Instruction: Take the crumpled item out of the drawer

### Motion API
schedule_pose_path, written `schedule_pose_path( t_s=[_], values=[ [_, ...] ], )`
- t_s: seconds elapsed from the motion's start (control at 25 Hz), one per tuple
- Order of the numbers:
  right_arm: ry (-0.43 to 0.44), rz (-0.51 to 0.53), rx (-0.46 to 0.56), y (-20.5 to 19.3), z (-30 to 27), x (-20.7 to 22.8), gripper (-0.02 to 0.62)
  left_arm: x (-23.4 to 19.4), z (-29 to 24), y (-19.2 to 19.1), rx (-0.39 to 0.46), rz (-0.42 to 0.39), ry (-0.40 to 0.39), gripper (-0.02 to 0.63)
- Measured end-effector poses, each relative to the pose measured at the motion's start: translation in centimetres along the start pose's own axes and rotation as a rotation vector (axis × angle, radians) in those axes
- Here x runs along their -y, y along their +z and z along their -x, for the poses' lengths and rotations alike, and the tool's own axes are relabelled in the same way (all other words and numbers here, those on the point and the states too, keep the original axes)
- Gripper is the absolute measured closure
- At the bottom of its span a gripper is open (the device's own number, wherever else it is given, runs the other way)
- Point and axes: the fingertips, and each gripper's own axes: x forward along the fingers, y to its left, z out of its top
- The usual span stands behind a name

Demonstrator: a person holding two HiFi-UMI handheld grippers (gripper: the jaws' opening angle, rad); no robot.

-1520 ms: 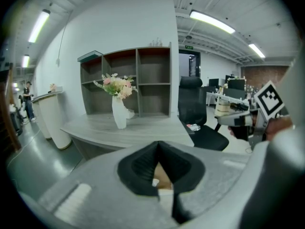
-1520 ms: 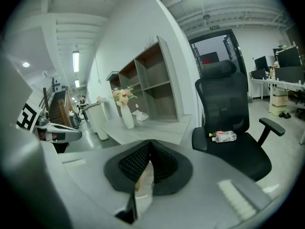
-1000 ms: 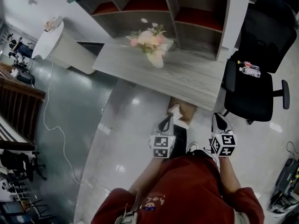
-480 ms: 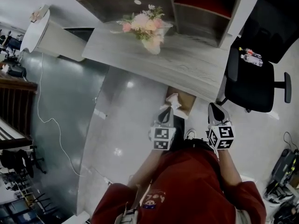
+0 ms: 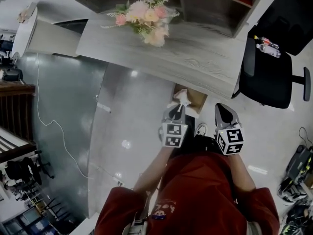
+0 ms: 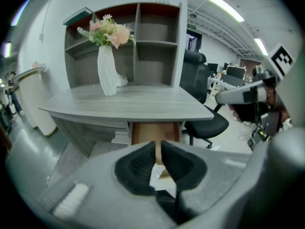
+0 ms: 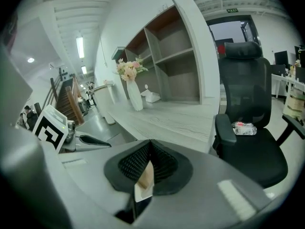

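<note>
A white crumpled item sticks out of the tip of my left gripper, just in front of the open wooden drawer under the grey desk. In the left gripper view the crumpled item sits low between the dark pads of the left gripper, whose jaws are opening, and the drawer shows beyond them. My right gripper hovers beside the left one, to the right of the drawer. The right gripper has its pads together and nothing held.
A vase of pink flowers stands on the desk, with shelves behind it. A black office chair holding a small bottle stands to the right. A white cable trails over the floor on the left.
The head view has shifted, so the desk sits higher in the picture. Both grippers stay by the drawer, and the white item stays at the left gripper's tip.
</note>
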Motion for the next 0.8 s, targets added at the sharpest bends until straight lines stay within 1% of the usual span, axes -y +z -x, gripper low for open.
schedule_pose_path(
  t_s=[0.4,0.6,0.8],
  values=[
    [0.029,-0.004,-0.077,-3.1,-2.6,-1.2,0.594,-1.2,-5.3,-4.1,-0.12,0.026,-0.035,0.517],
    [0.027,-0.009,-0.111,-4.3,-3.6,-1.2,0.594,-1.5,-7.9,-6.7,-0.175,0.037,-0.052,0.494],
    [0.025,-0.006,-0.143,-5.7,-4.4,-1.1,0.594,-2.2,-10.2,-8.8,-0.208,0.055,-0.05,0.485]
  ],
)
